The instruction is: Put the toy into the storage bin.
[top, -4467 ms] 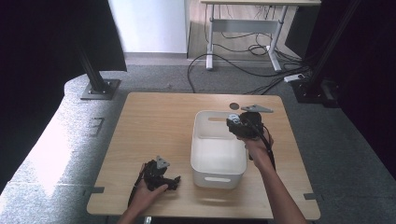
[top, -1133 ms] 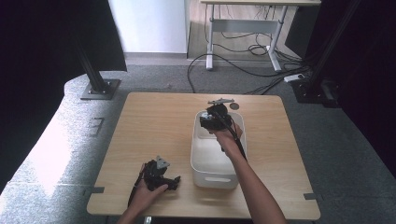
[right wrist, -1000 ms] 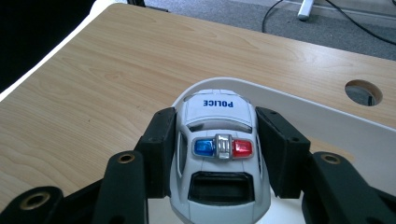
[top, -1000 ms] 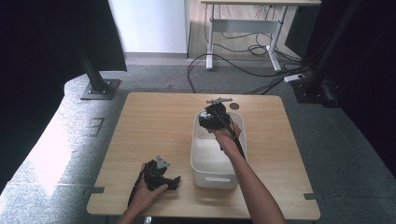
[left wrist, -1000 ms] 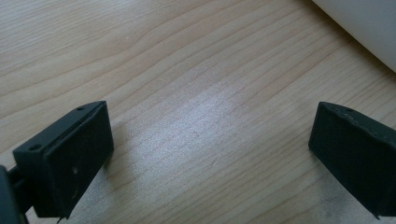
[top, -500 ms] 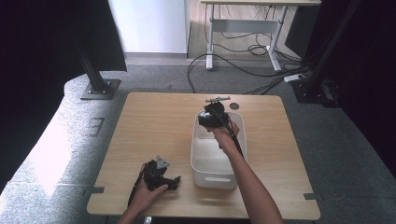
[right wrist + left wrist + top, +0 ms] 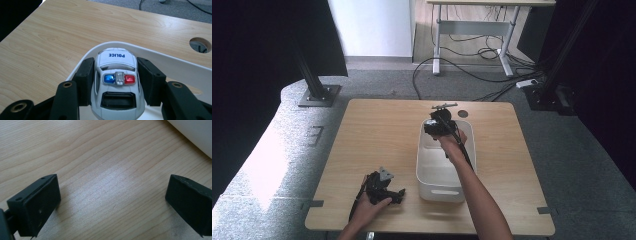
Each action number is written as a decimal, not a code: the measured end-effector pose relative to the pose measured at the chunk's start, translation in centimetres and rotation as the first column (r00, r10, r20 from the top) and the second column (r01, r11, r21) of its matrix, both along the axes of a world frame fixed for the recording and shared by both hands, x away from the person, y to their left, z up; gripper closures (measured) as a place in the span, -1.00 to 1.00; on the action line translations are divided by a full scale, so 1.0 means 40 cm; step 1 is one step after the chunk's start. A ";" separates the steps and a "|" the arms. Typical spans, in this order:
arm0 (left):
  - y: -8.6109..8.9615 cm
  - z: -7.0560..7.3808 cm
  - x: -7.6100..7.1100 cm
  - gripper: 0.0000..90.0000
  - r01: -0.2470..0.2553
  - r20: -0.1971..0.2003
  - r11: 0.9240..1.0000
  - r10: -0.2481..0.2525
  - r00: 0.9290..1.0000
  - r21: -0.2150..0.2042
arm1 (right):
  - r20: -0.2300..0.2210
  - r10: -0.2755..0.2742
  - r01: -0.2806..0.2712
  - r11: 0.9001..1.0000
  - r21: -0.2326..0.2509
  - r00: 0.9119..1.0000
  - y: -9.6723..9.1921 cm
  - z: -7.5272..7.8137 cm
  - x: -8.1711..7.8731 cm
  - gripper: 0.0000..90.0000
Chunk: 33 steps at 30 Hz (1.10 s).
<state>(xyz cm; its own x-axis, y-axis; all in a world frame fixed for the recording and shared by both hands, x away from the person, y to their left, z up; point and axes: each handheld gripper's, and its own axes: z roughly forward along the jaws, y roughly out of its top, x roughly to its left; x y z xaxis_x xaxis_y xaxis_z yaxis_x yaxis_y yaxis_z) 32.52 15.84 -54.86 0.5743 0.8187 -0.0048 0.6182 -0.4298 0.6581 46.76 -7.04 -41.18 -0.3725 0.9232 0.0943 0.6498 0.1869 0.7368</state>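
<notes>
Over the white bin's [image 7: 444,172] far end, seen from the high view, the right gripper [image 7: 438,125] holds the toy police car; the left gripper [image 7: 384,190] rests at seven o'clock, farther off. Right gripper view: pads pinch the police car [image 7: 117,82], nose toward twelve, bin rim [image 7: 160,58] just beyond. Left gripper view: jaws spread over bare table [image 7: 100,170].

The toy police car [image 7: 117,83] is white, with the word POLICE in blue letters on its hood and a light bar, blue on one side and red on the other, on its roof. It sits upright between the two black jaws, which press on its left and right sides. Its nose points away from the jaws, over the rim of the white bin [image 7: 172,65].
</notes>
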 end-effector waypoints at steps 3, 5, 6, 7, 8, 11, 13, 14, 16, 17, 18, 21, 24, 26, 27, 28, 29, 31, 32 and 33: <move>0.000 0.000 0.000 -1.00 0.000 0.000 1.000 0.000 1.000 0.000 | -0.007 -0.004 0.004 1.000 -0.003 1.000 0.000 -0.005 0.003 0.12; 0.000 0.000 0.000 -1.00 0.000 0.000 1.000 0.000 1.000 0.000 | -0.013 -0.008 0.008 1.000 -0.004 1.000 -0.001 -0.009 0.007 0.12; 0.000 0.000 0.000 -1.00 0.000 0.000 1.000 0.000 1.000 0.000 | -0.014 -0.011 0.011 1.000 -0.006 1.000 -0.002 -0.013 0.010 0.12; 0.000 0.000 0.000 -1.00 -0.001 0.000 1.000 0.001 1.000 0.000 | -0.014 -0.011 0.011 1.000 -0.006 1.000 -0.002 -0.013 0.010 0.12; 0.000 0.000 0.000 -1.00 0.000 0.000 1.000 0.000 1.000 0.000 | -0.018 -0.012 0.011 1.000 -0.005 1.000 -0.002 -0.014 0.011 0.12; 0.000 0.000 0.000 -1.00 0.000 0.000 1.000 0.000 1.000 0.000 | -0.023 -0.018 0.018 1.000 -0.005 1.000 -0.004 -0.019 0.015 0.12; 0.000 0.000 0.000 -1.00 0.000 0.000 1.000 0.000 1.000 0.000 | -0.030 -0.020 0.020 1.000 -0.009 0.999 -0.005 -0.025 0.017 0.12; 0.000 0.000 0.000 -1.00 0.000 0.000 1.000 0.000 1.000 0.000 | -0.034 -0.019 0.019 1.000 -0.008 0.999 -0.005 -0.027 0.019 0.12; 0.000 0.000 0.000 -1.00 -0.001 0.000 1.000 0.001 1.000 0.000 | -0.044 -0.018 0.018 1.000 -0.006 0.999 -0.006 -0.032 0.021 0.12; 0.000 0.000 0.000 -1.00 0.000 0.000 1.000 0.000 1.000 0.000 | -0.048 -0.019 0.019 1.000 -0.004 0.999 -0.006 -0.033 0.022 0.12; 0.000 0.000 0.000 -1.00 0.000 0.000 1.000 0.000 1.000 0.000 | -0.052 -0.019 0.019 1.000 -0.006 0.998 -0.006 -0.034 0.023 0.12; 0.000 0.000 0.000 -1.00 0.000 0.001 1.000 0.000 1.000 0.001 | -0.058 -0.018 0.017 1.000 -0.014 0.998 -0.005 -0.039 0.023 0.12; 0.000 0.000 0.000 -1.00 -0.001 0.001 1.000 0.001 1.000 0.001 | -0.063 -0.022 0.020 0.999 -0.025 0.998 -0.004 -0.044 0.024 0.12; 0.000 0.000 0.000 -1.00 0.000 0.001 1.000 0.000 1.000 0.000 | -0.068 -0.022 0.020 0.999 -0.033 0.997 -0.003 -0.047 0.025 0.12; 0.000 0.000 0.000 -1.00 0.000 0.000 1.000 0.000 1.000 0.001 | -0.070 -0.020 0.018 0.999 -0.035 0.997 -0.003 -0.049 0.025 0.12; 0.000 0.000 0.000 -1.00 0.000 0.000 1.000 0.000 1.000 0.001 | -0.074 -0.017 0.014 0.999 -0.038 0.997 -0.001 -0.051 0.025 0.12; 0.000 0.000 0.000 -1.00 0.001 0.000 1.000 -0.001 1.000 0.001 | -0.075 -0.016 0.013 0.999 -0.041 0.997 0.000 -0.052 0.025 0.12; 0.000 0.000 0.000 -1.00 0.001 0.000 1.000 -0.001 1.000 0.000 | -0.081 -0.014 0.011 0.999 -0.043 0.997 0.000 -0.054 0.026 0.12; 0.000 0.000 0.000 -1.00 0.002 0.001 1.000 -0.002 1.000 0.001 | -0.085 -0.013 0.009 0.999 -0.046 0.996 0.001 -0.056 0.026 0.12; 0.000 0.000 0.001 -1.00 0.002 0.001 1.000 -0.002 1.000 0.001 | -0.087 -0.013 0.008 0.999 -0.051 0.996 0.002 -0.058 0.026 0.12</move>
<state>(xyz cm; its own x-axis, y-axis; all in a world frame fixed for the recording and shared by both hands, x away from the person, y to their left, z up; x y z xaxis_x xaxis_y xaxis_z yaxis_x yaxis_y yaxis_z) 32.54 15.84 -54.86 0.5760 0.8175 -0.0037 0.6169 -0.4317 0.6581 47.79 -6.98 -43.49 -0.3551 0.9315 0.0791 0.7135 0.2154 0.6667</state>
